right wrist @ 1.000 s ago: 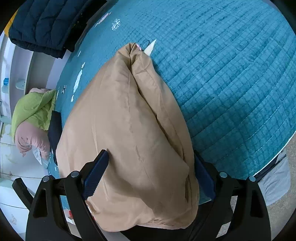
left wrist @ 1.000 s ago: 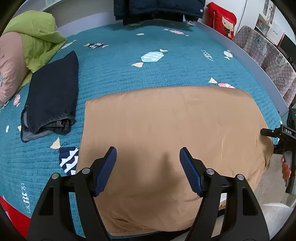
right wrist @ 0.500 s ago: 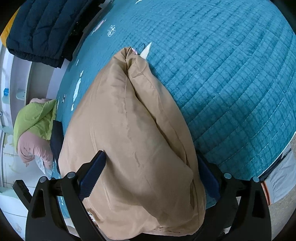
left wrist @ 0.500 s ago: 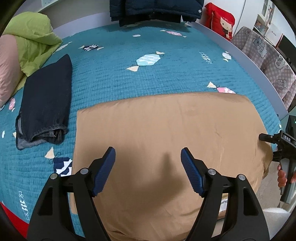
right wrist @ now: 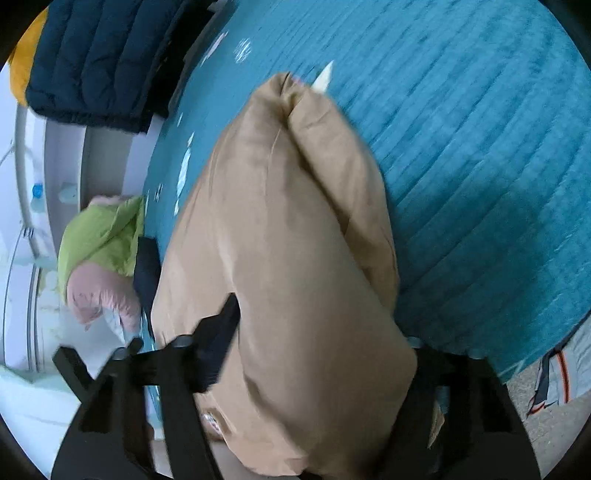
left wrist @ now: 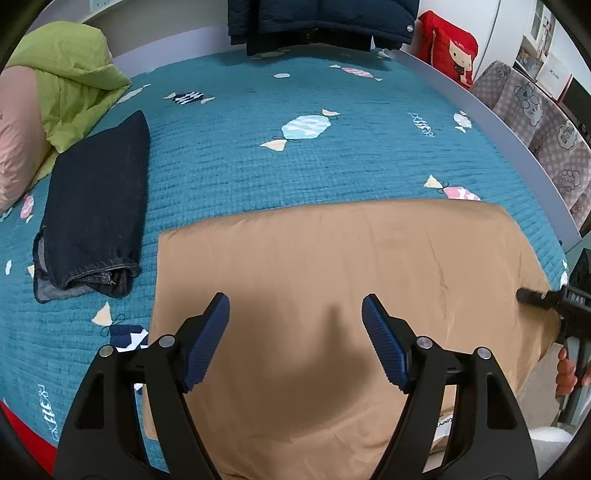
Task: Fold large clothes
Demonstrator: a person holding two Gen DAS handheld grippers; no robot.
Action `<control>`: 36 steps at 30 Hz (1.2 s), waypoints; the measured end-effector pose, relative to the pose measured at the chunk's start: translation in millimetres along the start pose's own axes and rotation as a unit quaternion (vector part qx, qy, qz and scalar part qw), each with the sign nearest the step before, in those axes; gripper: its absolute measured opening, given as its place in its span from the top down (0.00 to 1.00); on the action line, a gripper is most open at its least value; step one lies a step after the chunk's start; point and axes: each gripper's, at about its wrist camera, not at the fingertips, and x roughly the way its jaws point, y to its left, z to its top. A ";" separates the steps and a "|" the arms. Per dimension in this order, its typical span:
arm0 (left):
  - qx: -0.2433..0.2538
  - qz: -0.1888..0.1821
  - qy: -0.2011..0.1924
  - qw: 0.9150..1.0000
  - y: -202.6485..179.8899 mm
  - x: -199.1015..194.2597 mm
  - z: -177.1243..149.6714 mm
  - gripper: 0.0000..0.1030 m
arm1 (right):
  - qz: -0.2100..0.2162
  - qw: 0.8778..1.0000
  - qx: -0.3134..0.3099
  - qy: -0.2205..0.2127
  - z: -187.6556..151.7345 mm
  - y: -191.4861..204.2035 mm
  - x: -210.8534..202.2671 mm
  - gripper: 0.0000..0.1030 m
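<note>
Tan folded garment [left wrist: 332, 266] spread on the teal bedspread [left wrist: 295, 155], left gripper [left wrist: 295, 332] wide open above its near edge, right gripper [right wrist: 314, 347] just closing onto its bunched end.

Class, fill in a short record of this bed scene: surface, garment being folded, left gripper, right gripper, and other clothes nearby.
surface: teal quilted bedspread
garment: tan garment, spread flat near the bed's edge
left gripper: open, above the tan garment, nothing between its fingers
right gripper: jaws just been closing, the garment's bunched end between them
other clothes: folded dark jeans to the left; navy padded jacket at the far side
</note>
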 end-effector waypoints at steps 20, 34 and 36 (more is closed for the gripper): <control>0.003 -0.021 0.008 1.000 -23.1 3.5 27.6 0.31 | -0.110 0.993 -0.044 -0.003 -2.4 19.0 25.7 0.59; 0.011 -0.104 0.024 0.994 -74.7 6.4 95.9 0.97 | -0.090 0.995 -0.032 -0.017 -10.8 4.9 14.9 0.60; 0.010 -0.110 0.024 0.994 -78.1 8.0 103.6 0.97 | -0.090 0.995 -0.030 -0.016 -10.8 4.5 14.1 0.60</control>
